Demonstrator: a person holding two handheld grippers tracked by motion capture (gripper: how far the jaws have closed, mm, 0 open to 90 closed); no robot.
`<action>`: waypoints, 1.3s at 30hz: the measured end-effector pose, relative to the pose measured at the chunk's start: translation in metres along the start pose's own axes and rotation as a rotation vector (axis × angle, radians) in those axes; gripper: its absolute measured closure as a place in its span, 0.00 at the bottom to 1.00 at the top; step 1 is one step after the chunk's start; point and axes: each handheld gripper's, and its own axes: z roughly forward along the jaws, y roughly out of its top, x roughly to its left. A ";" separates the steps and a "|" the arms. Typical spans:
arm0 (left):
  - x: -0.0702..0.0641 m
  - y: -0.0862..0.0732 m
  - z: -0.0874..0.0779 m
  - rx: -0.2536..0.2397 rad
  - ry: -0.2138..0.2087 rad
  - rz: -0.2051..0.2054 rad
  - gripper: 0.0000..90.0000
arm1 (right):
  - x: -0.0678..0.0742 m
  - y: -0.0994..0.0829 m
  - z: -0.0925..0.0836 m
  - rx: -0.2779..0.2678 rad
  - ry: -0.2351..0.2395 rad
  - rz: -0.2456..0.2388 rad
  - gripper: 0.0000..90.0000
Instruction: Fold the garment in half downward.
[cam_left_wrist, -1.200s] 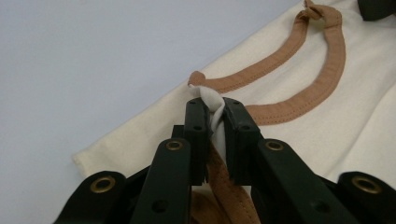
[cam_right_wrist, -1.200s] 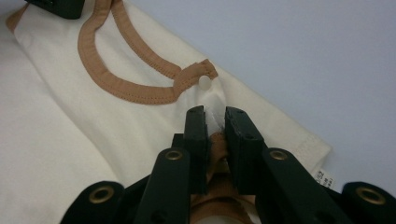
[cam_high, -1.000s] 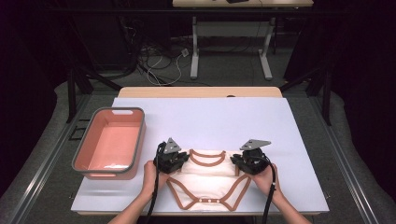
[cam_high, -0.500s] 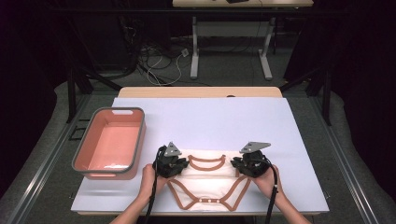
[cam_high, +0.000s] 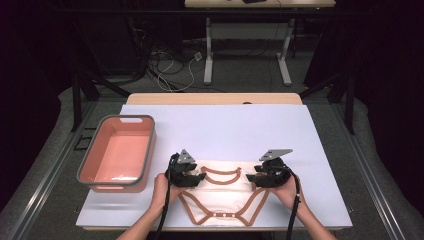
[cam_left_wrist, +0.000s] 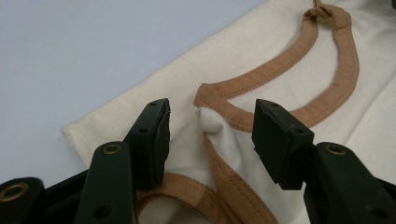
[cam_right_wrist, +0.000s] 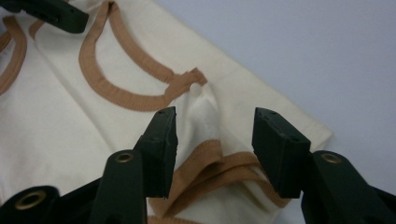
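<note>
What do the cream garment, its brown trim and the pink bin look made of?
Garment: soft matte knit, probably cotton; it creases between the open left gripper jaws. Brown trim: ribbed fabric binding with visible stitching. Bin: smooth moulded plastic, likely, with a grey rim.

The bodysuit (cam_high: 225, 192) is cream with tan-brown binding round its neckline and leg openings; both grippers' jaws are black; the tub (cam_high: 145, 150) near the tabletop's left edge is salmon pink, grey-rimmed; the table cover (cam_high: 225, 125) is pale lilac-white

A cream baby bodysuit (cam_high: 227, 192) with tan trim lies flat on the near surface (neckline toward the far side), its shoulders slightly puckered.
</note>
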 end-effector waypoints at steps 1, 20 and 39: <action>0.000 0.000 0.000 -0.011 -0.002 -0.008 0.52 | 0.000 0.000 -0.001 -0.018 -0.010 0.003 0.60; -0.007 -0.004 0.009 -0.003 0.010 0.031 0.84 | 0.006 0.000 0.025 0.055 -0.010 -0.027 0.85; -0.013 -0.001 -0.012 -0.014 -0.017 0.071 0.86 | 0.017 0.001 0.001 -0.009 -0.023 -0.099 0.85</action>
